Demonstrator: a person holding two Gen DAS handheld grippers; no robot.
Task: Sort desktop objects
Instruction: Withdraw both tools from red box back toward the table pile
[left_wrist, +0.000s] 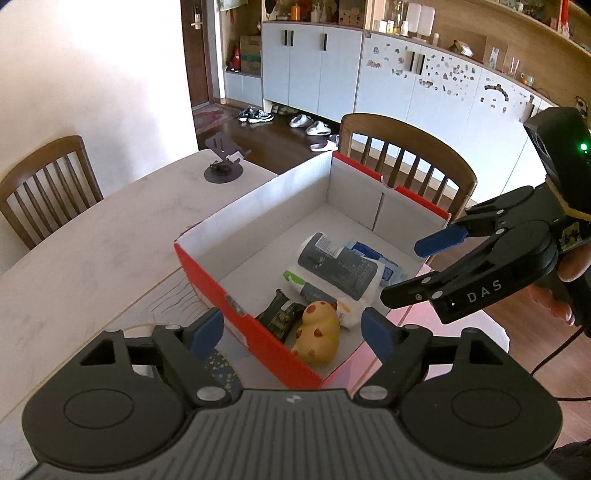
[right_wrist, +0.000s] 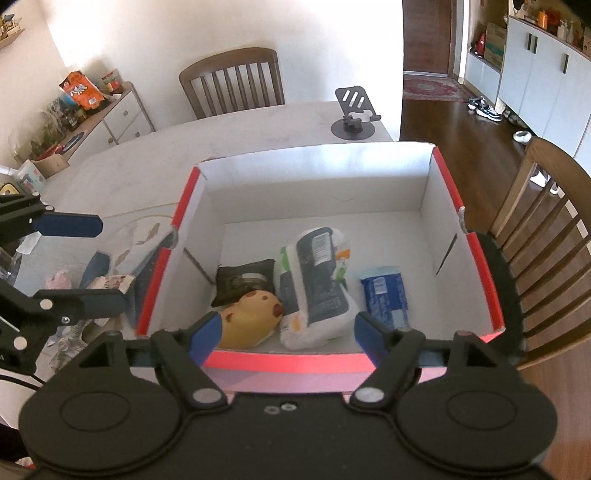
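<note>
Open grippers (right_wrist: 288, 332) – filled box (right_wrist: 317, 184) (red-rimmed)

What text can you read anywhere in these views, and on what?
"DAS": white letters on the right claw, seen from the left wrist.
Large wipes pack: barcode label and print, too blurred to read.
Blue packet: print too small.
Dark packet: gold lettering, unreadable.
Orange snack bag on the sideboard: logo blurred.

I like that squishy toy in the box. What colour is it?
The toy is yellow with reddish-brown spots, seen best from the left wrist view.
</note>
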